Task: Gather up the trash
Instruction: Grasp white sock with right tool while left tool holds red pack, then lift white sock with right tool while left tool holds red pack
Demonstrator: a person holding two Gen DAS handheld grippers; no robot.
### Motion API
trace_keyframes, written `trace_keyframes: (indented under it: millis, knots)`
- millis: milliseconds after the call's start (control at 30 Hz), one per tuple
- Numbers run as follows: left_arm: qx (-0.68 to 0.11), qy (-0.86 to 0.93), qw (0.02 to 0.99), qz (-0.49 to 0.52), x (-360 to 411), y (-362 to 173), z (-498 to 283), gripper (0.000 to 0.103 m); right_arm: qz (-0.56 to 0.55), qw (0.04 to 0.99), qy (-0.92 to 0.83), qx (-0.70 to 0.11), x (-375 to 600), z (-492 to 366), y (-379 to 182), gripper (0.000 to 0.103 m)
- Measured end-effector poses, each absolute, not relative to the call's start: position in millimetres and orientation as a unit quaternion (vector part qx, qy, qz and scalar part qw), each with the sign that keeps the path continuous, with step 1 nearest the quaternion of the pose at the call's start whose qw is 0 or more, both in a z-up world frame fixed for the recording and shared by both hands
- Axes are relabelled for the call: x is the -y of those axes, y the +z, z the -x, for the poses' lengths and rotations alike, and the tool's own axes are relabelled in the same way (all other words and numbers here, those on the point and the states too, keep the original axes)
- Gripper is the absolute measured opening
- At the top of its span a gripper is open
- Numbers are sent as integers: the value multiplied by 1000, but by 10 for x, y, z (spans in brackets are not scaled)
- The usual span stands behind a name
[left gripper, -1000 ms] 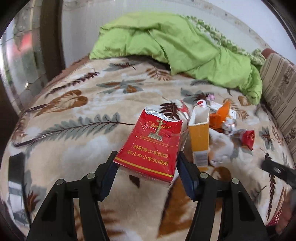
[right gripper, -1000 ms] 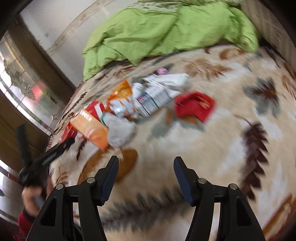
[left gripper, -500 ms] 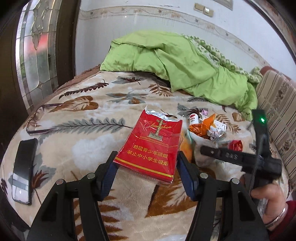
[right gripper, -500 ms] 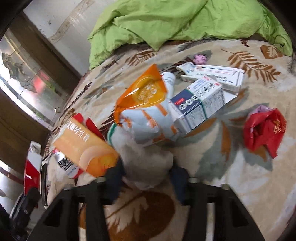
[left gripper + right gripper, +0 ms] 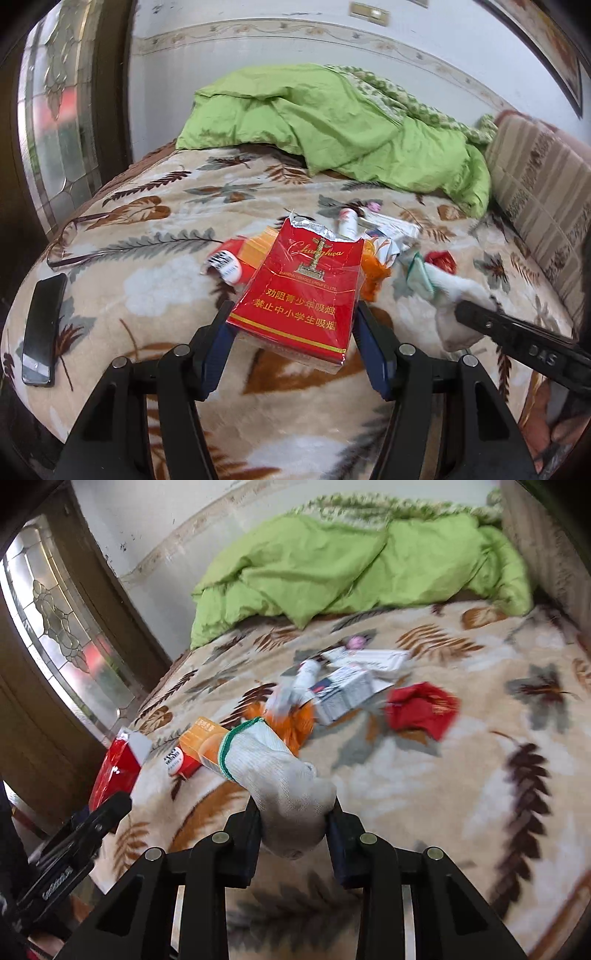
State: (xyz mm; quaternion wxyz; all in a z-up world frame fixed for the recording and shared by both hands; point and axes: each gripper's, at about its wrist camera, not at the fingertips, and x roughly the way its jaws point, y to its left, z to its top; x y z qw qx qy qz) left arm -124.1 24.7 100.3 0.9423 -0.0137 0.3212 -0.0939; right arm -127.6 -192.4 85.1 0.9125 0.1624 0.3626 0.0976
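On the bed (image 5: 155, 280), over its leaf-patterned blanket, the left gripper (image 5: 291, 332) is clenched on a red cigarette pack (image 5: 303, 288), its pads pressing both sides of the pack. The pack reads "Chunghwa" in gold script above a gold column emblem, with two rows of gold Chinese characters lower down, and torn silver foil stands at its open top.

The right gripper (image 5: 293, 821) is clenched on a white glove (image 5: 280, 775) with a green cuff, lifted off the blanket; the cuff points toward 11 o'clock in the right wrist view. In the left wrist view this gripper enters at 4 o'clock, its black arm stamped "DAS".

Behind the glove, at 12 o'clock of the right gripper, lies the trash heap: an orange carton (image 5: 203, 742) with blurred print, a red can (image 5: 177, 764) with a barcode label, an orange wrapper (image 5: 299, 720), a white and blue box (image 5: 347, 694), a white tube (image 5: 306, 672), and a crumpled red wrapper (image 5: 421, 705) at 1 o'clock. Their writing is too blurred to read.

A green quilt (image 5: 332, 136) is bunched at the far end of the bed. A black phone (image 5: 42, 328) lies at 9 o'clock of the left gripper, near the bed's edge.
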Motion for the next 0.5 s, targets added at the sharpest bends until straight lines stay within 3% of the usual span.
trace_keyframes:
  millis: [500]
  knots:
    - [-290,-90,950,-70,173,931,1469,62,-170,933,62,-312,2075,1777,957,33]
